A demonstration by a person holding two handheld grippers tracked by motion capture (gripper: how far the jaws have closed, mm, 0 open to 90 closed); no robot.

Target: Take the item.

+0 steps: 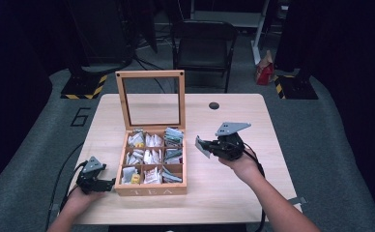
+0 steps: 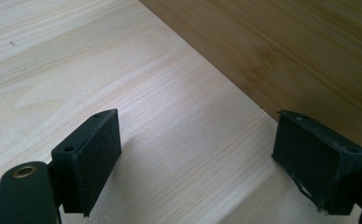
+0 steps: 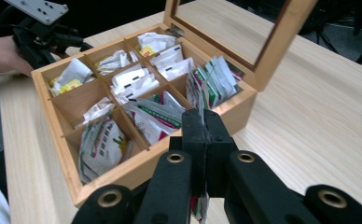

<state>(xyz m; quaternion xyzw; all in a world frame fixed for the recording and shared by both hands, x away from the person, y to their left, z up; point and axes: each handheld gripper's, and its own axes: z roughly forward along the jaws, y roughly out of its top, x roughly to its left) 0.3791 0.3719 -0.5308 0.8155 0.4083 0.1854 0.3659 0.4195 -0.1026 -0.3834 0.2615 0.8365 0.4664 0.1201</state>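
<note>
My right hand-held gripper [image 3: 202,140] has its jaws pressed together on a tea bag [image 3: 198,205], pinched edge-on just off the right side of the tea box [image 1: 150,189]. The box stands lid-up on the bench [image 1: 224,193], most of its nine compartments stocked with packets. My left hand-held gripper [image 2: 198,158] rests with jaws wide apart and nothing between them, beside the box's left wall. I judge one bag is out; carrying it off or dropping it into a compartment is left.
</note>
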